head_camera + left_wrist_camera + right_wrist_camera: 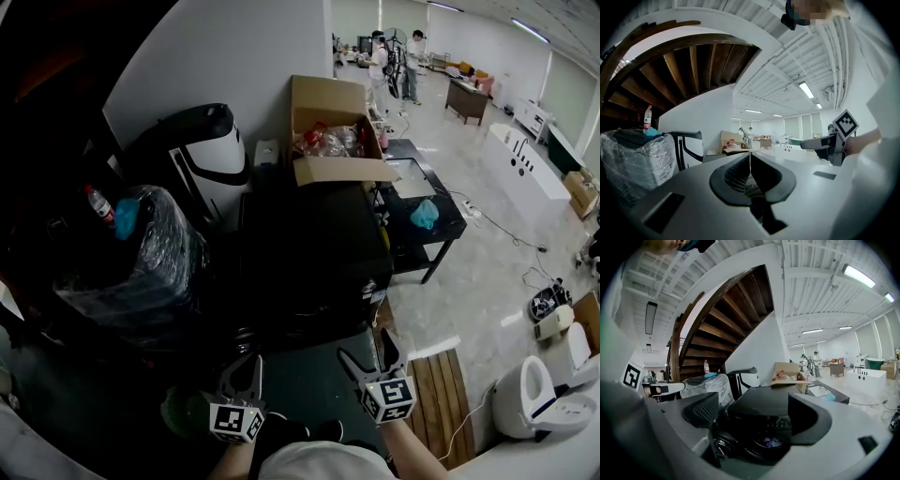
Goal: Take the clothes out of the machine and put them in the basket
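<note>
barely begun: left gripper point(750, 162) fingers pressed together, empty; right gripper point(757, 414) fingers spread, empty, facing the dark machine point(309, 246); nothing out yet, no basket seen.

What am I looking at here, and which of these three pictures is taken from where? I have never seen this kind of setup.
There is no robot here. A person holds two hand tools, each with two jaws and a cube of square markers. The head view comes from a camera on the person's head, looking steeply down. The other two views come from cameras riding on the tools, looking along their jaws. The left gripper has its jaws together with nothing between them. The right gripper has its jaws apart and empty. It points at the black machine, whose round door shows low in the right gripper view. Near the machine stand a bundle wrapped in plastic film and an open cardboard box. I cannot make out a basket.
</note>
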Available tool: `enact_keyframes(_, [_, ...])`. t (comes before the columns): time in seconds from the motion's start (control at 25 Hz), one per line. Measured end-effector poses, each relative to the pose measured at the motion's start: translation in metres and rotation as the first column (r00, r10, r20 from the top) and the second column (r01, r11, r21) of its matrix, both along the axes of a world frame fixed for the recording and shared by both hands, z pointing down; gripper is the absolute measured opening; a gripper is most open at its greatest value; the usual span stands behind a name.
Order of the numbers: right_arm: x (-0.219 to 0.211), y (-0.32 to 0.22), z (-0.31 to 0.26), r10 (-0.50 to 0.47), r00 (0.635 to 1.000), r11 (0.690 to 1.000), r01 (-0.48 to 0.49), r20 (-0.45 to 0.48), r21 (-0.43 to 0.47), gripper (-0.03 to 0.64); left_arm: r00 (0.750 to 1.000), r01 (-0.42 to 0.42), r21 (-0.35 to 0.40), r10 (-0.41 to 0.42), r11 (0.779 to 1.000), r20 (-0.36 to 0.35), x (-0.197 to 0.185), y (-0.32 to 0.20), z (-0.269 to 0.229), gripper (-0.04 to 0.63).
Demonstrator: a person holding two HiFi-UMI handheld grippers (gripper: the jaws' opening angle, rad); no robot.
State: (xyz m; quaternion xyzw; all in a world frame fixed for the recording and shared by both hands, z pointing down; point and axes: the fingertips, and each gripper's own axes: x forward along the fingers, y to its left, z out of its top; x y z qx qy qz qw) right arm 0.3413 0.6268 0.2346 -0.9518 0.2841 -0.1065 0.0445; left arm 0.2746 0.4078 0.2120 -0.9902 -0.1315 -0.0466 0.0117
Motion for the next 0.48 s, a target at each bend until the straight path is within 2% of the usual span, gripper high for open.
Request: enact_keyframes(0.48, [0.027,-0.021,0.031,-0.034,0.999,0.999,0.034,0.034,-0.012,0.46,0.999,0.041,-0.034,-0.041,0.999,0.016,0.02,-0.015,0.024,0.02])
